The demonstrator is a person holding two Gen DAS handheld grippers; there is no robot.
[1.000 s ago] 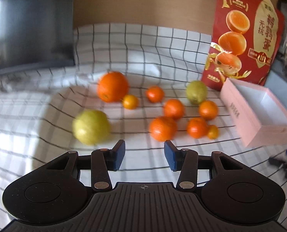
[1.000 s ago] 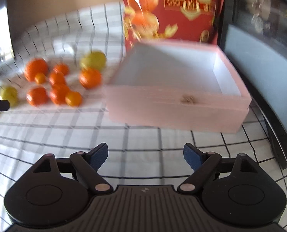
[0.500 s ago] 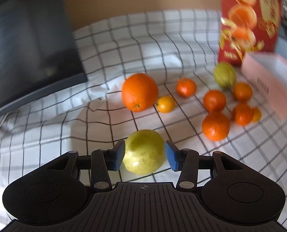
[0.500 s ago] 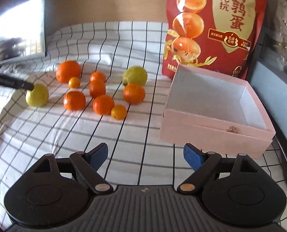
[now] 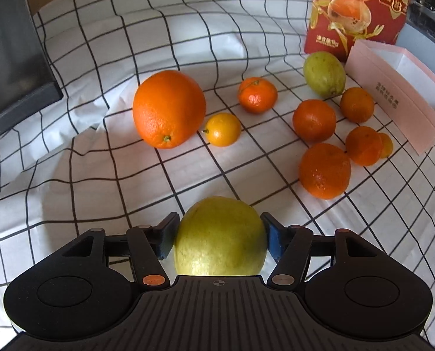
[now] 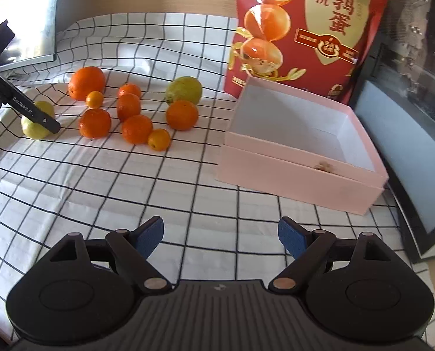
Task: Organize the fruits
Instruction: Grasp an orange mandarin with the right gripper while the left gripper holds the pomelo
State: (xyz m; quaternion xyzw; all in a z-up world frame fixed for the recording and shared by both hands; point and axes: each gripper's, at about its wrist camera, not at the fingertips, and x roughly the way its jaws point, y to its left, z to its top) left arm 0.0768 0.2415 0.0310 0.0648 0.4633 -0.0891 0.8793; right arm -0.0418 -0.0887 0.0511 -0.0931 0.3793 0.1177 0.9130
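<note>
My left gripper [image 5: 219, 238] is shut on a yellow-green lemon [image 5: 220, 238], both blue pads against its sides, on the checked cloth. In the right wrist view the same lemon [image 6: 39, 122] sits at far left under the left gripper's finger [image 6: 33, 111]. A large orange [image 5: 169, 108], several mandarins [image 5: 324, 169] and small kumquats [image 5: 222, 128], and a second green-yellow lemon [image 5: 324, 73] lie beyond. An open pink box [image 6: 299, 146] stands at right, holding no fruit. My right gripper [image 6: 220, 237] is open and empty above the cloth, in front of the box.
A red snack bag [image 6: 305, 29] stands behind the box. A dark monitor [image 5: 9, 44] is at the left. A dark framed panel [image 6: 407, 146] stands to the right of the box. The black-and-white checked cloth [image 6: 129, 190] covers the table.
My left gripper moved forward to the lemon and its pads closed on it. The right gripper pulled back from the box and now holds steady, still open.
</note>
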